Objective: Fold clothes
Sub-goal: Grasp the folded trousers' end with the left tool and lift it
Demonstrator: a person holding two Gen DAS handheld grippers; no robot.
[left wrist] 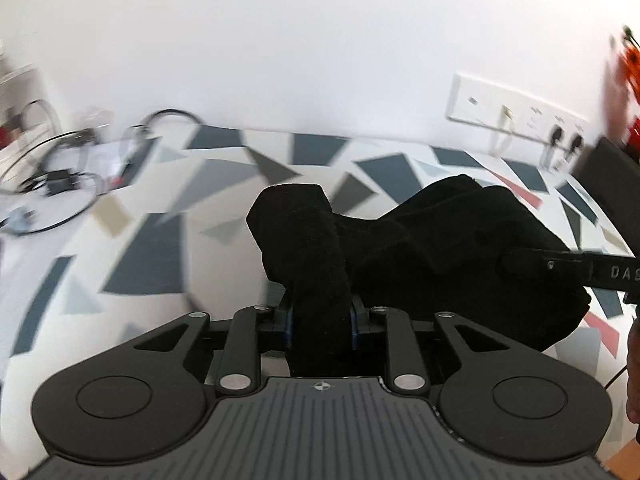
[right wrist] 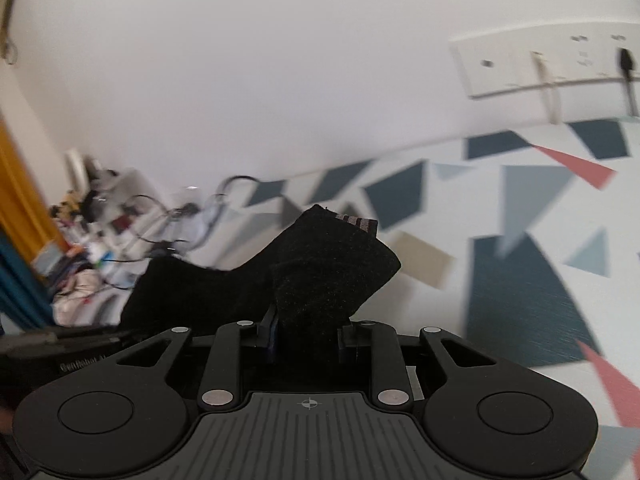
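Black garment (left wrist: 420, 240), right tongs (left wrist: 520, 266) lettered "DAS"

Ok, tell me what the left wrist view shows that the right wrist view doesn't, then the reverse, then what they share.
Only the left wrist view: the right gripper's finger reaching in from the right, and an orange object on the wall.

Only the right wrist view: a striped band on the cloth's raised corner, and an orange curtain at far left.

Both: the black garment clamped in that view's own gripper, left gripper, right gripper, the patterned table, a wall socket panel, and tangled cables.
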